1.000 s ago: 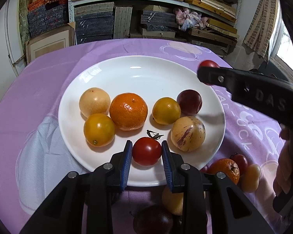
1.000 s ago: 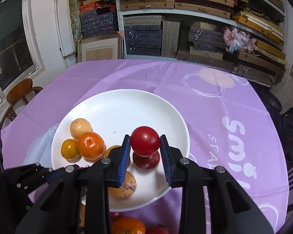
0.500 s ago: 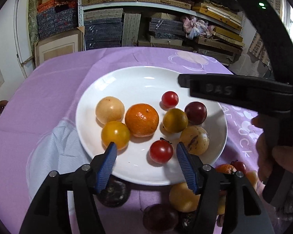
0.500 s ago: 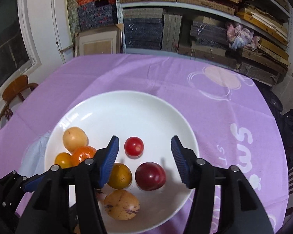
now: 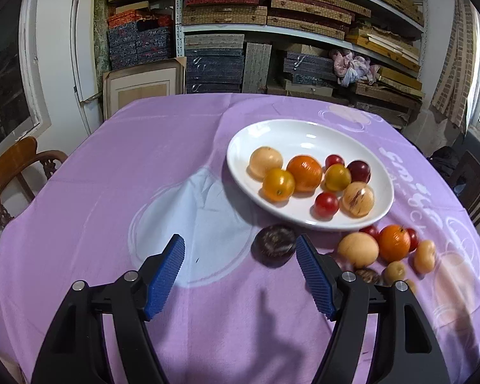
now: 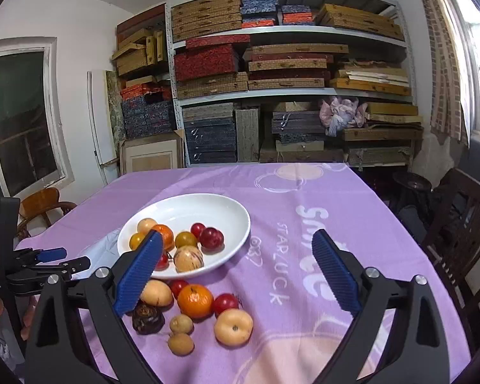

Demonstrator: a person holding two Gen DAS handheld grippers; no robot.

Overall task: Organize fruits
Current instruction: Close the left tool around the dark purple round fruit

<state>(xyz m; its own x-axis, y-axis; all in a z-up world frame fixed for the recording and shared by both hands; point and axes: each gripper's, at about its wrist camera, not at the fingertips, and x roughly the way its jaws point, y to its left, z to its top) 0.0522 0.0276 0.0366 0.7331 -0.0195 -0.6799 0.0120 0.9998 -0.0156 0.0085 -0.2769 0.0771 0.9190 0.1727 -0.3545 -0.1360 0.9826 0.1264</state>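
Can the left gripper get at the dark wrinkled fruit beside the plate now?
Probably yes. The left gripper is open and empty, and the dark wrinkled fruit lies on the cloth just ahead, near its right finger, with nothing between them.

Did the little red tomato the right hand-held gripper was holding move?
Yes. The tomato went down from between the jaws onto the white plate, beside the dark red plum. The right hand-held gripper has just been opening; nothing sits between its jaws.

Black gripper (image 5: 240,265), ribbed blue jaws

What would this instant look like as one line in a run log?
left gripper: open, empty, jaws just opened | right gripper: open, empty, jaws just opened | plate: eight fruits | more fruit loose on tablecloth
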